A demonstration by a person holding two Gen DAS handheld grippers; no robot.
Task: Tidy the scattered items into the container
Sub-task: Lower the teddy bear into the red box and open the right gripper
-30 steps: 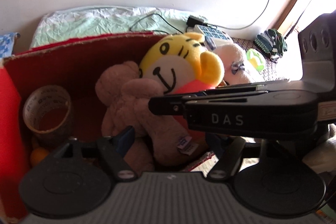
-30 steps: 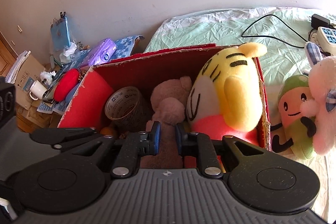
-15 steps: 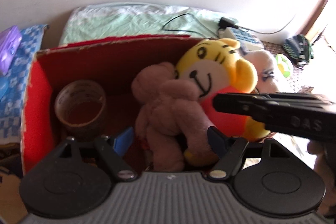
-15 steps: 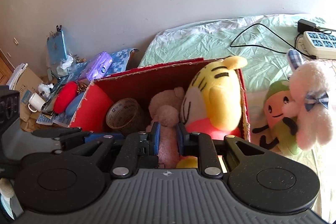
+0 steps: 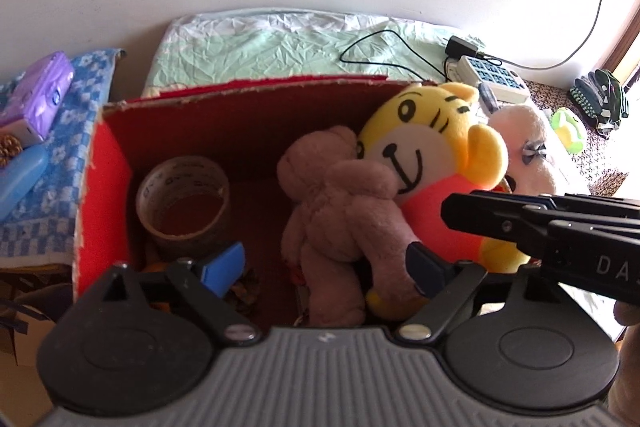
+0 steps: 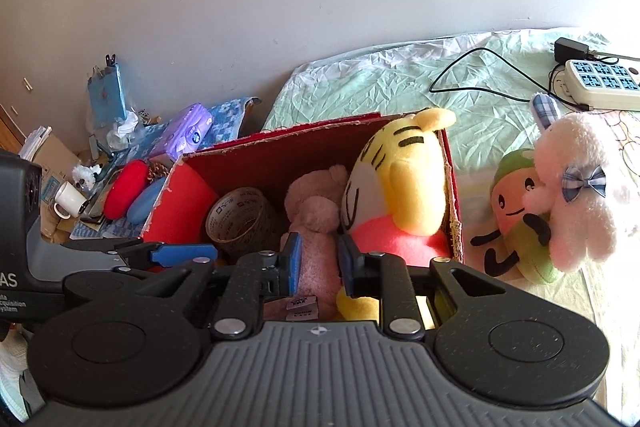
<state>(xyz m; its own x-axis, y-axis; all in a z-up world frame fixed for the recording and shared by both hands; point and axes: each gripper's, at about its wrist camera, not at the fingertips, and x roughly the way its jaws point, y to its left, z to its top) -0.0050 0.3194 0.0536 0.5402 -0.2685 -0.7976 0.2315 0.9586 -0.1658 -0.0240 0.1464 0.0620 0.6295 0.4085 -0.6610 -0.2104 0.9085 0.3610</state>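
A red cardboard box [image 5: 240, 103] [image 6: 280, 143] on the bed holds a brown teddy bear [image 5: 340, 203] [image 6: 316, 211], a yellow tiger plush [image 5: 432, 155] [image 6: 400, 179] and a tape roll [image 5: 182, 203] [image 6: 240, 223]. My left gripper [image 5: 324, 267] is open and empty, above the box's near side. My right gripper [image 6: 318, 263] is open by a narrow gap and holds nothing, with the bear's leg behind it. A white bunny plush [image 6: 572, 187] [image 5: 524, 151] and a green-orange plush [image 6: 516, 219] lie on the bed right of the box.
A power strip [image 6: 600, 83] [image 5: 488, 75] with a black cable lies at the back of the green sheet. Left of the bed are a purple tissue pack [image 6: 188, 131] [image 5: 36, 95], a red object [image 6: 124, 187] and a mug [image 6: 70, 199]. A wall stands behind.
Both grippers have drawn back and up from the box. The right gripper's jaws have opened from nearly closed to a narrow gap. The toys in the box have not moved.
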